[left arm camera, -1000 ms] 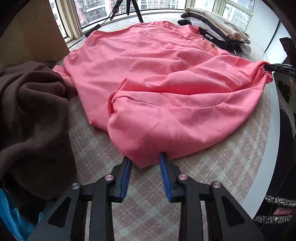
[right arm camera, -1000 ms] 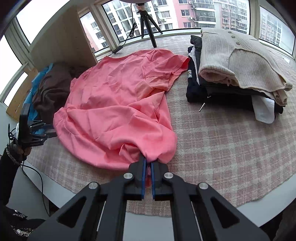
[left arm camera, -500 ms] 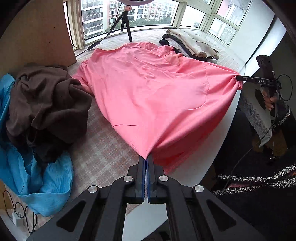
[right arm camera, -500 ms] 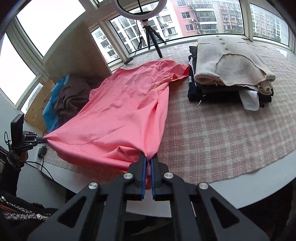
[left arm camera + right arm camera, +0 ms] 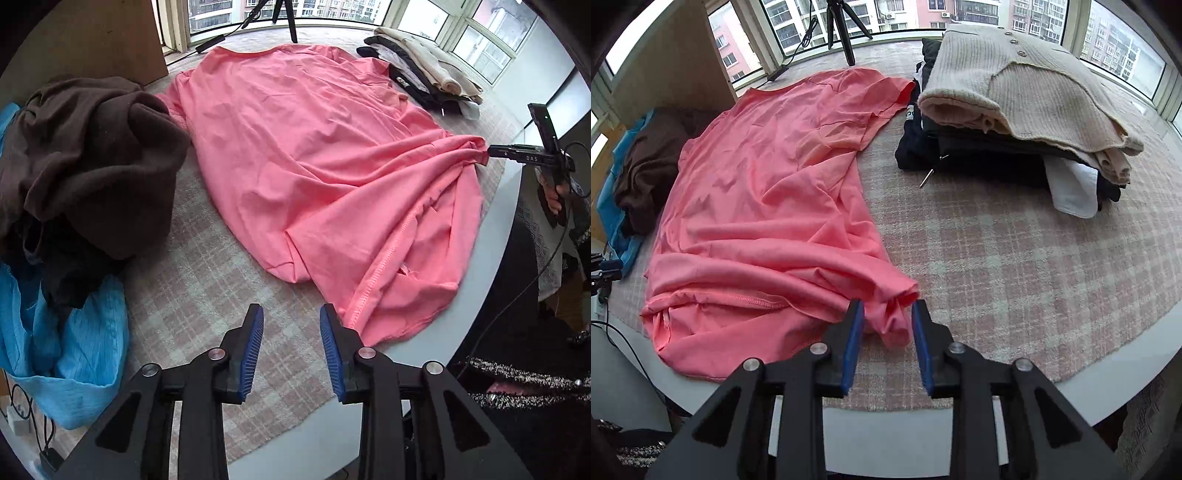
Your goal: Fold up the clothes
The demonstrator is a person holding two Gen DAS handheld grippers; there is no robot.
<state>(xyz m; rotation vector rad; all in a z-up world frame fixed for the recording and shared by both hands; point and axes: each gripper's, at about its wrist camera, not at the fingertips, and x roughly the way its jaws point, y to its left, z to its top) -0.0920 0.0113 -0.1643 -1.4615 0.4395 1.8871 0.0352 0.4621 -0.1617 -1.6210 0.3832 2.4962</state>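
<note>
A pink shirt (image 5: 314,155) lies spread and wrinkled on the plaid-covered table (image 5: 207,295), its hem reaching the white front edge. My left gripper (image 5: 291,332) hovers above the cloth just left of the hem; its jaws are opening with nothing between them. In the right wrist view the pink shirt (image 5: 768,206) ends in a bunched corner that sits loosely between the opening jaws of my right gripper (image 5: 886,332), and the pads do not press on it. The left wrist view shows the right gripper (image 5: 488,152) at that same corner, held by a hand (image 5: 554,195).
A brown garment (image 5: 92,158) lies heaped on a blue one (image 5: 74,350) at the table's left. A stack of folded clothes (image 5: 1027,96) topped by a beige knit stands at the back right. A tripod (image 5: 842,33) and a wooden panel (image 5: 92,33) stand behind. The table's edge (image 5: 495,236) curves close by.
Half a second ago both grippers were shut on the shirt's hem corners, holding it taut. Now both jaws have opened and the shirt has dropped slack onto the table.
</note>
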